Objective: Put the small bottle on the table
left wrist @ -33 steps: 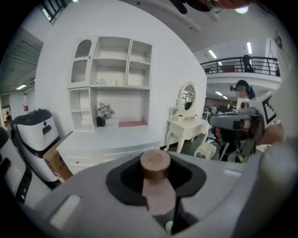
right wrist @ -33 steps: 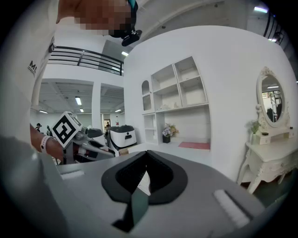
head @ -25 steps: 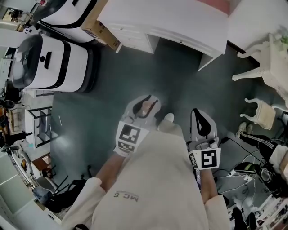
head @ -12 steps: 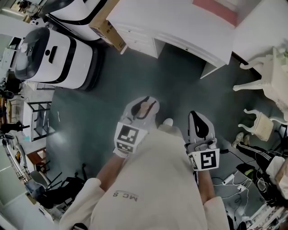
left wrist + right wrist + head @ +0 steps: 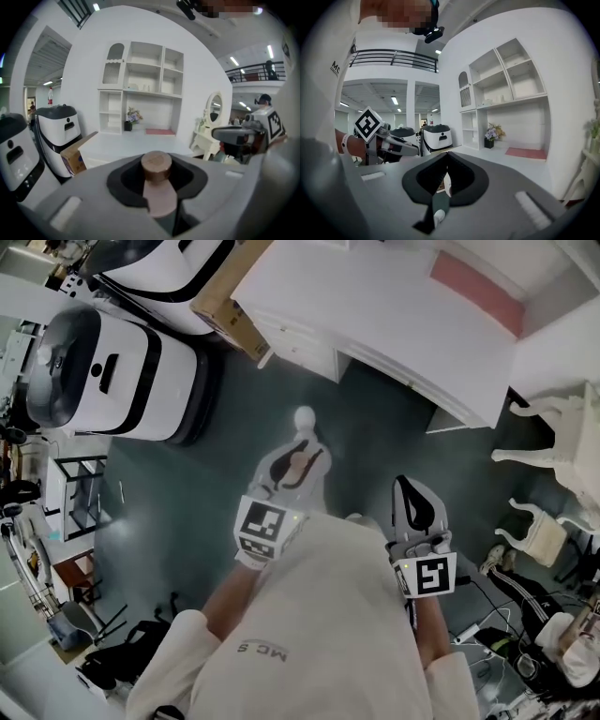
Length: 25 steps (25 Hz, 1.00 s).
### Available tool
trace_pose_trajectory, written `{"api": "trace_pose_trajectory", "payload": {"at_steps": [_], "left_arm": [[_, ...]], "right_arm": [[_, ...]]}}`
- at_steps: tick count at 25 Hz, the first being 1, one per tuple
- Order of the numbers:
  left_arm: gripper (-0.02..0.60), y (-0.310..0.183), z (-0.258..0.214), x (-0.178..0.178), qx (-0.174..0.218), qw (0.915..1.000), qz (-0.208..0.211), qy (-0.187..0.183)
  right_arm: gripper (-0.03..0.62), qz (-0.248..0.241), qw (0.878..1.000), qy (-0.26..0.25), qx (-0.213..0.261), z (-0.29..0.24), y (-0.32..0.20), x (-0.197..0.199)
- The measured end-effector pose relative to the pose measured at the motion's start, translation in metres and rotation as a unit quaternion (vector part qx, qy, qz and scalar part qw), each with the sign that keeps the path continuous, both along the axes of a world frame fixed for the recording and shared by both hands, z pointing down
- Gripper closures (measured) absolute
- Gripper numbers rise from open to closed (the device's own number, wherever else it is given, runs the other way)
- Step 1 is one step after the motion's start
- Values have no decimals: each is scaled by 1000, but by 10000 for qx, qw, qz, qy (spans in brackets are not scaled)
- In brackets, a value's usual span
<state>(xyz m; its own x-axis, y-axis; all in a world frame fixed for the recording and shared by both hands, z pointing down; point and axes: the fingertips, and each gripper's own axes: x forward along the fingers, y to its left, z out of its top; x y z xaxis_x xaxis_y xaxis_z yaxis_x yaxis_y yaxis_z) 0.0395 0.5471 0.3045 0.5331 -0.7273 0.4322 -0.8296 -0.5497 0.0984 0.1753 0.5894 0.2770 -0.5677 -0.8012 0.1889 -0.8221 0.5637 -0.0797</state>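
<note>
Nearer the white table (image 5: 394,306) now, left tool (image 5: 298,457) clamps the small bottle (image 5: 157,171).

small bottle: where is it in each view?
Head view: small bottle centre, in the left gripper's jaws.
Left gripper view: small bottle bottom centre, clamped, cap up.
Right gripper view: not discernible; left gripper at left.
Shared landmark: pink mat on the white table.

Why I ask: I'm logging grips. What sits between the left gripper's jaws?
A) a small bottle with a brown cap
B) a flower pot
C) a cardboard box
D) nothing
A: in the left gripper view the small bottle, brown cap towards the camera, sits clamped between the jaws of the left gripper.
</note>
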Motion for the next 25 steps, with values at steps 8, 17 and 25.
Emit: {"api": "trace_pose_trajectory", "payload": {"at_steps": [8, 17, 25], "left_arm": [[471, -221, -9, -85, -253, 9983, 521, 36], [471, -387, -33, -149, -66, 9966, 815, 52], [471, -470, -3, -149, -174, 9984, 479, 259]], "right_arm": [[595, 70, 9997, -82, -206, -21, -223, -105], [595, 230, 9996, -2, -146, -38, -395, -181], [594, 195, 9995, 45, -245, -12, -470, -183]]}}
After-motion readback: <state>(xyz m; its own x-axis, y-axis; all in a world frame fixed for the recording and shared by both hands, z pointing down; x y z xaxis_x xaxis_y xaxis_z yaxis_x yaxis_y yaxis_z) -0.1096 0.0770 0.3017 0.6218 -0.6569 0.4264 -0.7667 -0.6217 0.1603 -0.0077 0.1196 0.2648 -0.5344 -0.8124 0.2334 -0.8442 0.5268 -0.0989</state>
